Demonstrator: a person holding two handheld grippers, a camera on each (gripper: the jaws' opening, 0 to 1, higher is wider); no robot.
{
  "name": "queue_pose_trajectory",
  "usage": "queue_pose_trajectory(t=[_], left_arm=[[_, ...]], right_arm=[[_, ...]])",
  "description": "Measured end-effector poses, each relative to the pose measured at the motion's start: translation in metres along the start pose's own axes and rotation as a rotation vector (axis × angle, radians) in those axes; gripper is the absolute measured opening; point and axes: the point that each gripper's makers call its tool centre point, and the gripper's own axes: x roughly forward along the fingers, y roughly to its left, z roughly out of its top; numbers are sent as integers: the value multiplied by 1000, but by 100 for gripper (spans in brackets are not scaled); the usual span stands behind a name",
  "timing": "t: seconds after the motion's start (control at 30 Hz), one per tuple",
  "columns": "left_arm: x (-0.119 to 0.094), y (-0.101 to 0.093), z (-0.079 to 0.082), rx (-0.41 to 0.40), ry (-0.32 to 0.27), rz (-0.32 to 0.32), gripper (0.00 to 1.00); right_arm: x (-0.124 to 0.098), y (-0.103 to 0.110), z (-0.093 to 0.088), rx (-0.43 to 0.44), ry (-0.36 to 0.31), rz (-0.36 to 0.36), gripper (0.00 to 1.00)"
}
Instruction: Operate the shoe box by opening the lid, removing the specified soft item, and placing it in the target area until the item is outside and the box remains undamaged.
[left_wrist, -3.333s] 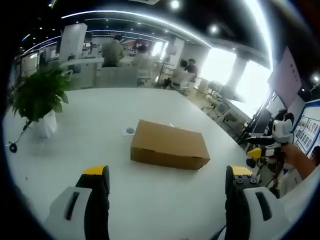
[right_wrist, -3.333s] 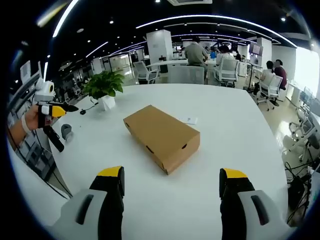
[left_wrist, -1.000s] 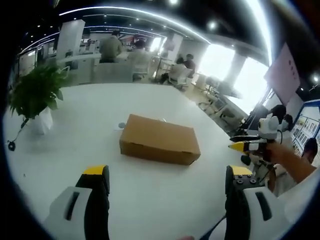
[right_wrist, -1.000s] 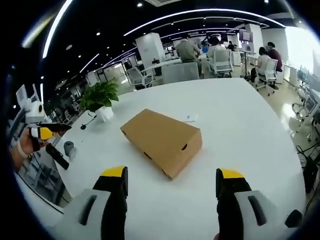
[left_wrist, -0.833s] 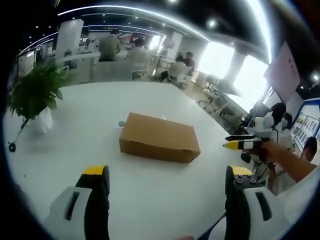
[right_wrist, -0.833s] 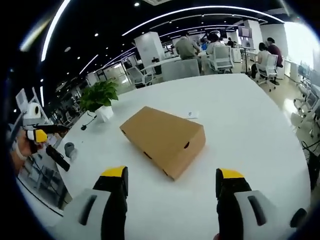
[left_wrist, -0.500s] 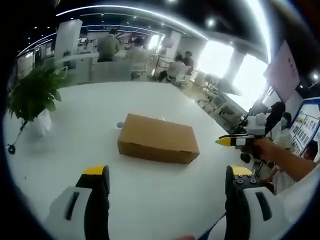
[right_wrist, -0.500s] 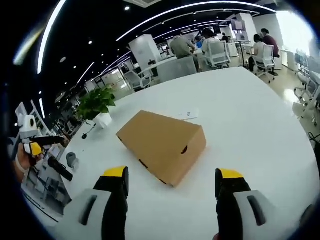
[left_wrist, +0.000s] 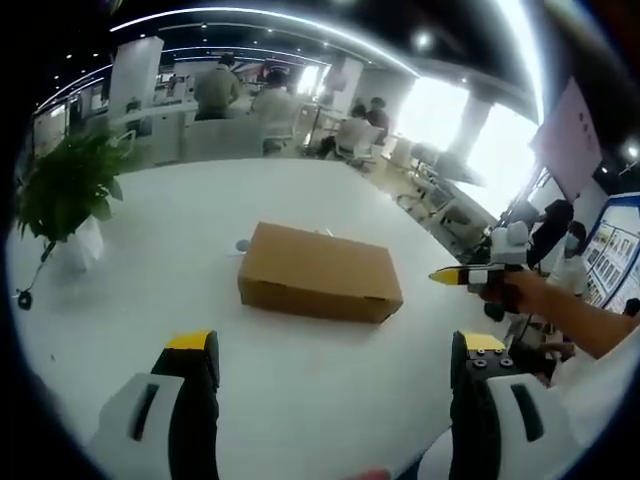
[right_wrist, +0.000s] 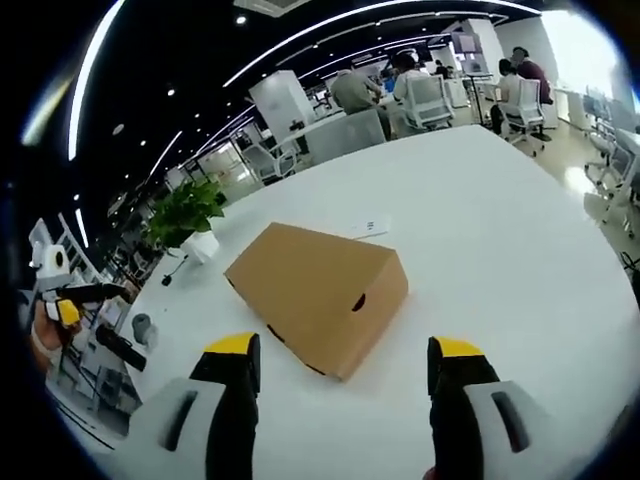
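Left gripper view: the left tongs (left_wrist: 335, 365) gape wide, empty; the closed brown cardboard shoe box (left_wrist: 320, 272) lies ahead on the white counter (left_wrist: 150, 300).

Right gripper view: the right tongs (right_wrist: 345, 378) gape empty, box (right_wrist: 318, 282) just ahead.

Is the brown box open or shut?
Shut. The shoe box lies flat on the white table, its lid down all round, nothing poking out. What's inside cannot be told.

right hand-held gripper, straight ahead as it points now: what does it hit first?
Likely the closed shoe box. It lies between the open jaws of the right hand-held gripper, near corner closest, with bare white table around it. Depth is unclear.
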Motion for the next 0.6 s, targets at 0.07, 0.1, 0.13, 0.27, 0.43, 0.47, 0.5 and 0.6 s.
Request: queue_pose_trajectory(t=[0.07, 0.1, 0.13, 0.27, 0.43, 0.47, 0.5, 0.6], left_arm=[[1, 0, 1, 0, -2, -2, 99], [2, 0, 2, 0, -2, -4, 99], [2, -1, 2, 2, -1, -5, 99], [4, -2, 4, 11, -2, -7, 99], [5, -3, 5, 14, -4, -9, 99], [4, -3, 4, 15, -3, -9, 99], [4, -3, 4, 17, -1, -9, 99], [5, -5, 3, 17, 1, -9, 99]], right_arm=[[4, 0, -1, 10, 1, 4, 69], [6, -1, -1, 18, 3, 5, 69], [7, -2, -1, 20, 3, 6, 69], [12, -3, 0, 28, -2, 5, 69], [18, -11, 2, 44, -2, 2, 69], [19, -13, 3, 47, -2, 4, 69], [21, -13, 3, 55, -4, 5, 69], [25, -15, 4, 81, -10, 12, 69]])
